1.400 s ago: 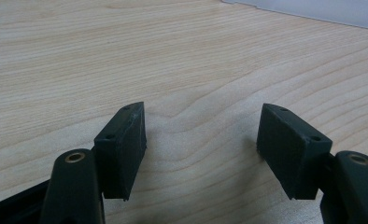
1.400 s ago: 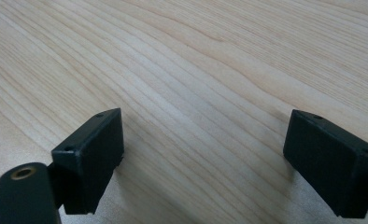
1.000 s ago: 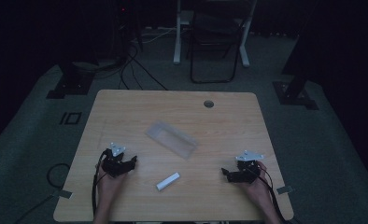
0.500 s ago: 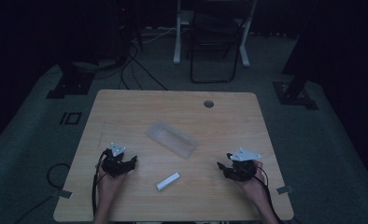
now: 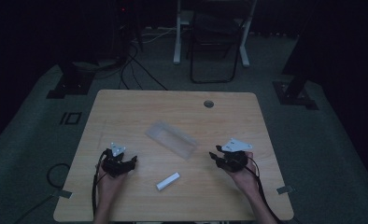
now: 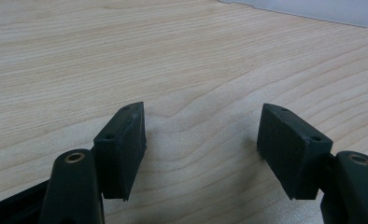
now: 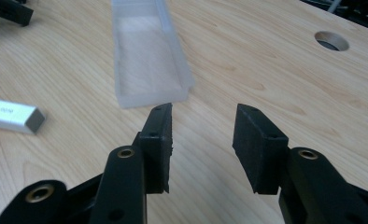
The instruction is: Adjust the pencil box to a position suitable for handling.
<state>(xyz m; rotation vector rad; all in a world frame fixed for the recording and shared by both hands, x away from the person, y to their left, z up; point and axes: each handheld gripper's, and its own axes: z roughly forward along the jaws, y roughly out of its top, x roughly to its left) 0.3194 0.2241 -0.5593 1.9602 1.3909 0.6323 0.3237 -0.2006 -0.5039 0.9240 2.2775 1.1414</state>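
A clear plastic tray (image 5: 171, 139) lies near the middle of the wooden table (image 5: 140, 105); it also appears ahead of the right gripper's jaws as the tray (image 7: 147, 56). A small white block (image 5: 167, 181) rests near the front, also seen as the block (image 7: 13, 115). My left gripper (image 5: 133, 161) sits low at the front left, open, with bare wood between its jaws (image 6: 201, 140). My right gripper (image 5: 215, 156) hovers at the front right, pointing toward the tray. Its jaws have just been closing, stand partly apart, and nothing is between them (image 7: 201, 128).
A round cable hole (image 5: 208, 103) is at the table's far edge, also seen as the hole (image 7: 331, 41). Beyond the table stand a chair frame (image 5: 212, 42) and cables on the dark floor.
The right gripper has risen and moved left toward the tray, and its jaws have narrowed. The left gripper, tray and block have stayed put.
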